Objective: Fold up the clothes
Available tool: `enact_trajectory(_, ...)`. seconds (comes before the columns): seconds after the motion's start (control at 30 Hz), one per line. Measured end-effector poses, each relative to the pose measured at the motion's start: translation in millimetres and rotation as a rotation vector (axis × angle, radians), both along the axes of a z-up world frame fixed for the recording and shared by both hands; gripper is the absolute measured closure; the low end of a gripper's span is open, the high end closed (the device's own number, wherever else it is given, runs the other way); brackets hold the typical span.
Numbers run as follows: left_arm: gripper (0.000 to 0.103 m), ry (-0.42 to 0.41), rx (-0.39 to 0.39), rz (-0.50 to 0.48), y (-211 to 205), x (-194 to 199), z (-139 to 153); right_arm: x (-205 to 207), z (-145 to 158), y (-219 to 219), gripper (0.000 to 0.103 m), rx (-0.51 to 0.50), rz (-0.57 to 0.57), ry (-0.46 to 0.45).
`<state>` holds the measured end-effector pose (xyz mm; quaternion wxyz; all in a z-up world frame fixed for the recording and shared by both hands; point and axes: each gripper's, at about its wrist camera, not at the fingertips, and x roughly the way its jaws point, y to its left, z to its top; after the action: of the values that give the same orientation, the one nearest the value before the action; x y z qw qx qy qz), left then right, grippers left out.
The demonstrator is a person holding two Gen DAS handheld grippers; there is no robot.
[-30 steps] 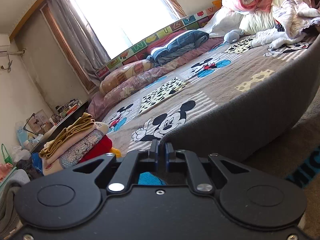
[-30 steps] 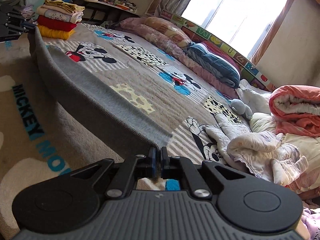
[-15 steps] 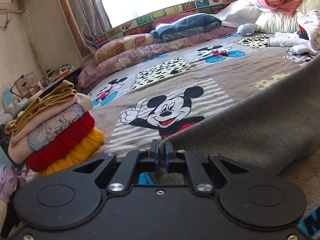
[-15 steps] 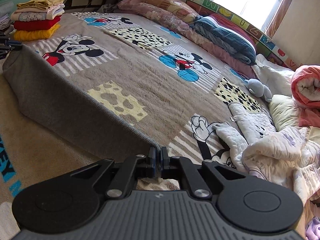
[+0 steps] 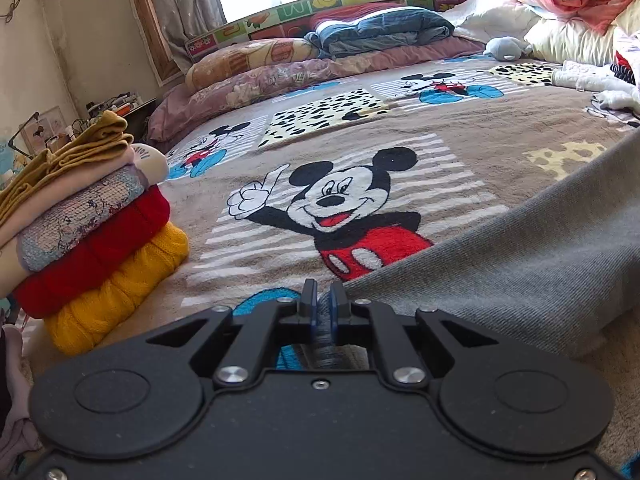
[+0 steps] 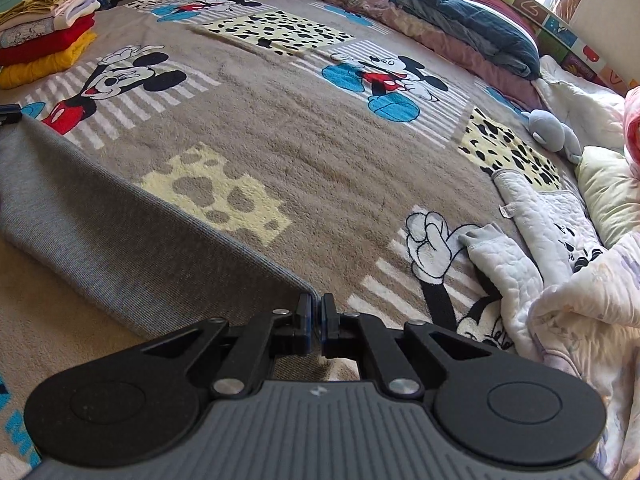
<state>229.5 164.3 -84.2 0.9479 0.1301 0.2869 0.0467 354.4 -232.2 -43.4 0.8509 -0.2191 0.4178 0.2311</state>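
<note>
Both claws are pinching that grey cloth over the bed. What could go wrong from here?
1. Each grip is only a narrow pinch at a corner: the left gripper and right gripper hold the grey garment by its edge, so it might slip free.
2. The stack of folded clothes sits close on the left; a sweep that way could topple it.
3. The loose white quilted clothes lie near the right corner and could get caught.

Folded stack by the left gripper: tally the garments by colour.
Mustard: 1
Pale pink: 1
Blue-grey print: 1
Red: 1
Yellow knit: 1
Total: 5
</note>
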Motion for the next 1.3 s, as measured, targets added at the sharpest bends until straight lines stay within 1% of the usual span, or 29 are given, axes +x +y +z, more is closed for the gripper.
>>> enact_trajectory(0.1,0.097,0.002,-0.003,0.017,-1.2,2.7,-2.2,9.4,-8.7,1.4,0.098,0.004,-0.024,0.032)
enact_trajectory(0.27,0.098,0.015,-0.023,0.040,2.4,9.5,-4.9,13.1,-25.9,4.4,0.098,0.019,-0.097,0.033)
enact_trajectory(0.37,0.095,0.022,-0.025,0.043,2.6,10.3,-6.6,11.6,-31.8,8.4,0.092,0.000,-0.155,-0.003)
enact_trajectory(0.4,0.094,0.017,-0.032,0.034,3.5,9.4,-6.8,11.0,-33.6,9.7,0.086,-0.008,-0.174,-0.016)
enact_trajectory(0.43,0.090,0.018,-0.041,0.034,5.3,9.2,-5.9,7.7,-30.7,11.6,0.081,0.001,-0.173,-0.030)
enact_trajectory(0.47,0.080,0.016,-0.060,0.035,8.8,7.5,-3.2,3.4,-25.7,13.8,0.080,0.015,-0.164,-0.046)
enact_trajectory(0.5,0.071,0.007,-0.101,0.037,15.4,4.5,1.1,-1.0,-20.8,16.0,0.078,0.030,-0.154,-0.061)
enact_trajectory(0.53,0.057,-0.003,-0.142,0.038,22.0,1.4,5.4,-5.3,-15.9,18.2,0.075,0.045,-0.145,-0.076)
enact_trajectory(0.57,0.055,-0.019,-0.200,0.048,32.0,-3.0,9.7,-9.6,-11.0,20.4,0.073,0.060,-0.136,-0.091)
enact_trajectory(0.6,0.056,-0.036,-0.258,0.058,42.0,-7.5,14.1,-14.0,-6.1,22.5,0.070,0.075,-0.126,-0.106)
enact_trajectory(0.67,0.056,-0.061,-0.369,0.072,60.7,-15.3,19.8,-22.7,3.8,26.9,0.070,0.104,-0.107,-0.137)
enact_trajectory(0.73,0.056,-0.075,-0.501,0.078,78.7,-23.3,20.8,-31.3,13.6,31.2,0.063,0.134,-0.089,-0.167)
enact_trajectory(0.83,0.056,-0.066,-0.643,0.104,97.9,-29.1,16.3,-29.6,10.8,53.9,0.063,0.145,-0.028,-0.136)
enact_trajectory(0.9,0.056,-0.058,-0.709,0.108,106.8,-31.9,12.6,-27.4,7.7,70.2,0.063,0.151,0.014,-0.109)
enact_trajectory(0.93,0.056,-0.051,-0.750,0.098,111.3,-34.1,10.5,-26.3,6.2,78.3,0.063,0.154,0.035,-0.096)
enact_trajectory(1.03,0.056,-0.041,-0.833,0.069,115.1,-36.2,6.8,-23.0,1.6,102.6,0.063,0.162,0.099,-0.057)
enact_trajectory(1.07,0.056,-0.030,-0.851,0.039,114.4,-36.7,6.0,-21.9,0.0,110.8,0.063,0.165,0.120,-0.043)
enact_trajectory(1.13,0.057,-0.014,-0.830,0.022,106.1,-34.6,5.2,-19.7,-3.1,127.0,0.063,0.170,0.162,-0.017)
enact_trajectory(1.23,0.072,0.010,-0.782,0.014,94.2,-28.9,0.7,-16.4,-7.7,151.4,0.063,0.178,0.225,0.023)
enact_trajectory(1.27,0.075,0.014,-0.777,0.024,92.9,-27.1,-1.2,-15.3,-9.2,159.5,0.063,0.181,0.246,0.036)
enact_trajectory(1.3,0.076,0.017,-0.772,0.034,91.8,-25.4,-3.2,-14.2,-10.8,167.6,0.063,0.183,0.268,0.049)
